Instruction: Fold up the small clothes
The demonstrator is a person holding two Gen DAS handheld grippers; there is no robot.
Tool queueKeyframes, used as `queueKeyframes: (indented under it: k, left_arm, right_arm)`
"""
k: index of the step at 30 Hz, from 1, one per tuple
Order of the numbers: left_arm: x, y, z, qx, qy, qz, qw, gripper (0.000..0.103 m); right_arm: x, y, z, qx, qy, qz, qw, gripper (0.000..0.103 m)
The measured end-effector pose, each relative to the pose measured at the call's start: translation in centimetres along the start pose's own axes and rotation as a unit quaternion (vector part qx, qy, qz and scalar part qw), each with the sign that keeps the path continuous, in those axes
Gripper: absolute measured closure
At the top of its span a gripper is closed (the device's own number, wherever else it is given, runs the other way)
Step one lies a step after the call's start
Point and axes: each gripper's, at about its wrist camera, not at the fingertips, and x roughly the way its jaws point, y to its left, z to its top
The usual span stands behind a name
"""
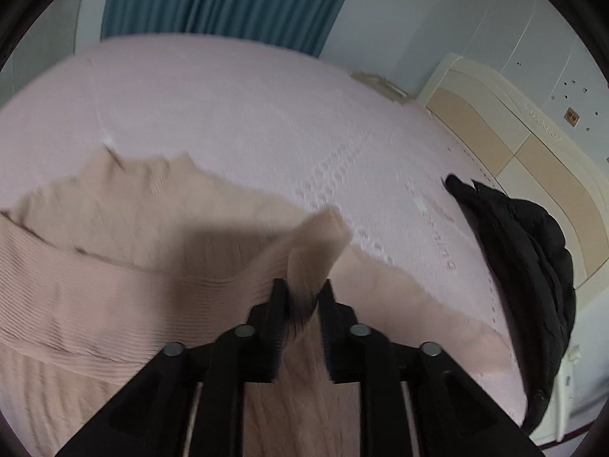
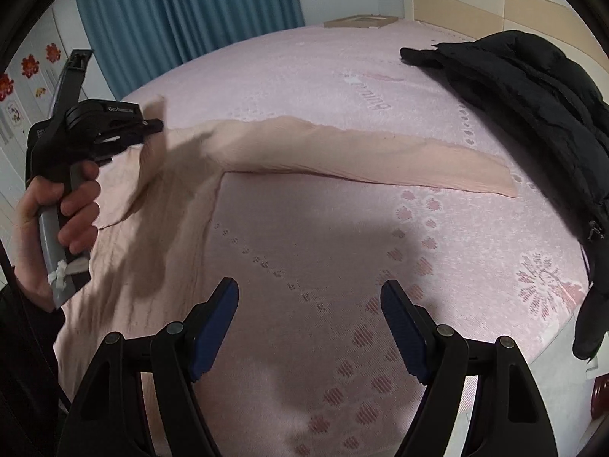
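Note:
A beige ribbed sweater (image 1: 114, 228) lies flat on the pink bed (image 1: 228, 95). My left gripper (image 1: 302, 285) hovers over it with its jaws a little apart. One sleeve cuff (image 1: 319, 236) stands up between the fingers, loose, with a dark gap at the left pad. In the right wrist view a hand (image 2: 72, 205) holds the left gripper (image 2: 158, 125) over the sweater body (image 2: 171, 228). The other sleeve (image 2: 380, 156) stretches out to the right. My right gripper (image 2: 310, 289) stands wide open above the bare bedspread, holding nothing.
A black padded jacket (image 2: 533, 95) lies heaped at the bed's right edge, close to the outstretched sleeve's end. A cream headboard (image 1: 514, 133) and a blue curtain (image 2: 182, 11) stand beyond the bed. A flat brown box (image 2: 357, 21) lies at the far side.

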Motion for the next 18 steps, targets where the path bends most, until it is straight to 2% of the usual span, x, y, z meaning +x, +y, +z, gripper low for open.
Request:
queueKeyframes:
  k: [2, 5, 7, 8, 10, 15, 17, 18]
  left_arm:
    - [0.3, 0.8, -0.2, -0.008, -0.005, 0.006, 0.9999, 0.061]
    - [-2.1, 4.9, -1.0, -0.03, -0.022, 0.011, 0.9992, 0.044]
    - [-3.6, 7.4, -1.3, -0.039, -0.031, 0.013, 0.9987, 0.042]
    - [-4.7, 8.9, -1.5, -0.043, -0.04, 0.03, 0.9978, 0.042]
    - [-6.1, 11.3, -1.3, -0.056, -0.053, 0.067, 0.9948, 0.041]
    - [-9.7, 17.7, -2.1, -0.077, -0.084, 0.183, 0.9764, 0.041]
    - [-10.6, 20.1, -2.3, -0.087, -0.084, 0.2, 0.9723, 0.041]
    - [-10.9, 21.4, -2.4, -0.101, -0.081, 0.193, 0.9725, 0.041]
  right_arm:
    - [0.9, 0.8, 0.4, -0.007, 0.003, 0.005, 1.0, 0.026]
    - [2.3, 2.7, 1.5, -0.022, 0.003, 0.015, 1.0, 0.026]
    - [3.0, 4.2, 2.5, -0.031, 0.001, 0.026, 0.999, 0.026]
    - [3.4, 5.1, 3.1, -0.036, -0.003, 0.03, 0.999, 0.026]
    - [4.1, 6.7, 4.3, -0.045, -0.008, 0.035, 0.998, 0.028]
    - [6.8, 10.9, 8.3, -0.07, -0.005, 0.033, 0.997, 0.039]
    - [7.6, 12.2, 9.9, -0.074, -0.01, 0.025, 0.997, 0.04]
    - [7.9, 12.7, 10.6, -0.074, -0.015, 0.019, 0.997, 0.04]
